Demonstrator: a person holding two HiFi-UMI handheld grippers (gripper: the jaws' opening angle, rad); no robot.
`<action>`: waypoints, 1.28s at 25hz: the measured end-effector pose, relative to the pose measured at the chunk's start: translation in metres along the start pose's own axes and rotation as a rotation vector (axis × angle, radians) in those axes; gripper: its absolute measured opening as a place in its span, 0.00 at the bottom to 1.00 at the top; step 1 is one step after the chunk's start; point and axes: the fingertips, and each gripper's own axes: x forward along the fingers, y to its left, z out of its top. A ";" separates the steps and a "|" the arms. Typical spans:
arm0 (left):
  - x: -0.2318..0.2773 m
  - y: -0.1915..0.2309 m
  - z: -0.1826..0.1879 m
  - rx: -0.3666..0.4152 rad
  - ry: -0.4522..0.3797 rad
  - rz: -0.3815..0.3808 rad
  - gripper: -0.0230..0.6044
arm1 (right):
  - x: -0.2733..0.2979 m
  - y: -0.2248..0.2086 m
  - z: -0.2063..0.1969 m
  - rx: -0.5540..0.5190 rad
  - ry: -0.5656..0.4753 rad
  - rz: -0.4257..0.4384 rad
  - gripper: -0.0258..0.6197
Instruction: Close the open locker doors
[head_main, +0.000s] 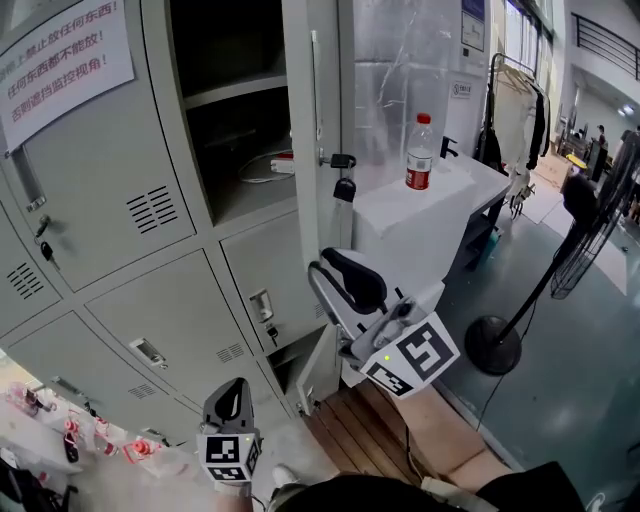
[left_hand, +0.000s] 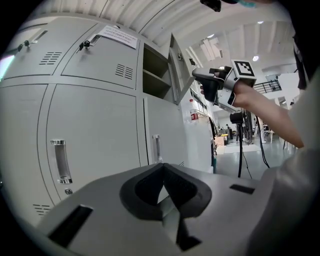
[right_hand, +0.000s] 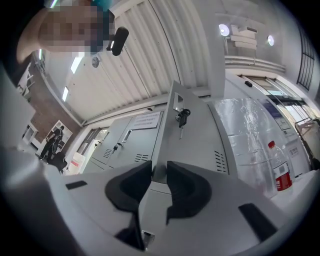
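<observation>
- Open locker door (head_main: 325, 120): stands at 12 o'clock in the head view, seen edge-on and swung out from the cabinet. A key (head_main: 344, 187) hangs from its lock.
- Open compartment (head_main: 240, 100): lies at 9 o'clock of that door. It contains one shelf, with a white cable (head_main: 262, 165) on the floor below the shelf.
- Right gripper (right_hand: 159, 169): sits near centre in the head view, at 6 o'clock of the door, pointing upward. Its claw pinches the door's lower edge. In the right gripper view the edge fills the narrow gap between the two black pads.
- Left gripper (left_hand: 162, 166): sits at 7 o'clock in the head view, low and well apart from the door. Its claw is pressed together at the tips and holds nothing. It faces closed locker doors (left_hand: 95, 145).
- Lower door (head_main: 320, 368): at 6 o'clock of the right gripper, it appears ajar beside a dark opening.
- Paper notice (head_main: 60, 60): fixed to a closed door at 10 o'clock.
- Bottle (head_main: 420, 152): stands upright on a white table (head_main: 450, 205) at 2 o'clock.
- Standing fan (head_main: 592, 225): located at 3 o'clock, well apart from the lockers.
</observation>
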 end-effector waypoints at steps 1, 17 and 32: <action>-0.001 0.005 -0.001 0.000 0.003 0.005 0.05 | 0.005 0.002 -0.002 0.000 0.000 0.004 0.19; -0.006 0.077 -0.011 -0.005 0.039 0.013 0.05 | 0.082 0.025 -0.032 -0.006 0.000 0.008 0.18; 0.009 0.124 -0.026 0.025 0.032 -0.015 0.05 | 0.145 0.017 -0.063 -0.006 0.011 -0.044 0.18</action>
